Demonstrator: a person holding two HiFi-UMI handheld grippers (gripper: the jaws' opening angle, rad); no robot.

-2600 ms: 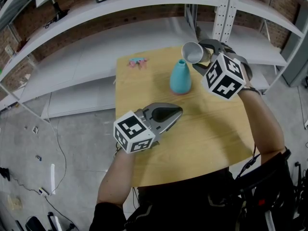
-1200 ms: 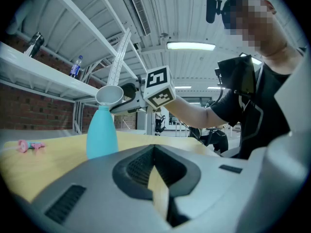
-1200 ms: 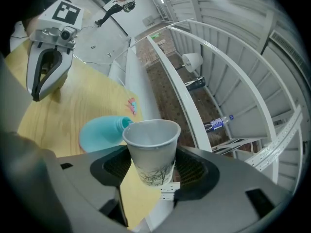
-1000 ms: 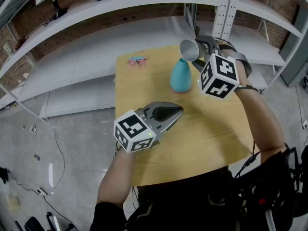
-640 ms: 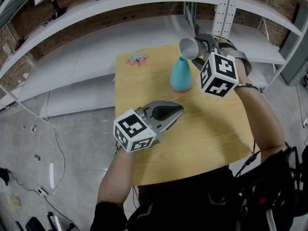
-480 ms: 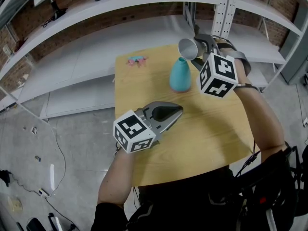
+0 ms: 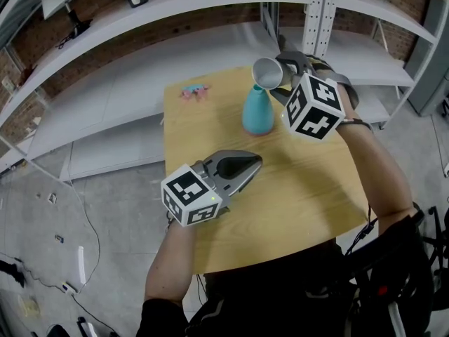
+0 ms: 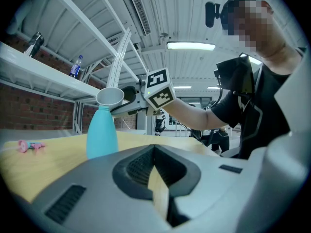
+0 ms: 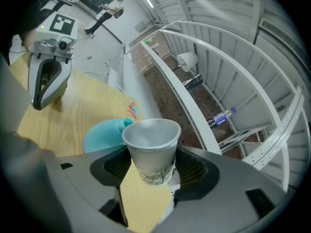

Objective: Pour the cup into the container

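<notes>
My right gripper point(image 7: 278, 77) is shut on a white paper cup point(image 7: 266, 71), held on its side with the mouth facing left, just above the neck of the light blue bottle-shaped container point(image 7: 257, 111). From the right gripper view the cup point(image 9: 151, 149) sits between the jaws and looks empty inside, with the container point(image 9: 104, 132) just behind and below it. My left gripper point(image 7: 251, 164) hovers low over the wooden table point(image 7: 309, 188), shut and holding nothing. Seen from the left gripper, the cup's rim point(image 8: 110, 96) hangs right over the container point(image 8: 102, 137).
A small pink and blue object point(image 7: 193, 91) lies at the table's far left corner. White metal shelves point(image 7: 210, 5) and an upright post point(image 7: 314, 12) stand close behind the table. Grey floor with cables lies to the left.
The right gripper has rolled slightly, bringing the cup's mouth a little further left over the container's neck. The left gripper has not moved.
</notes>
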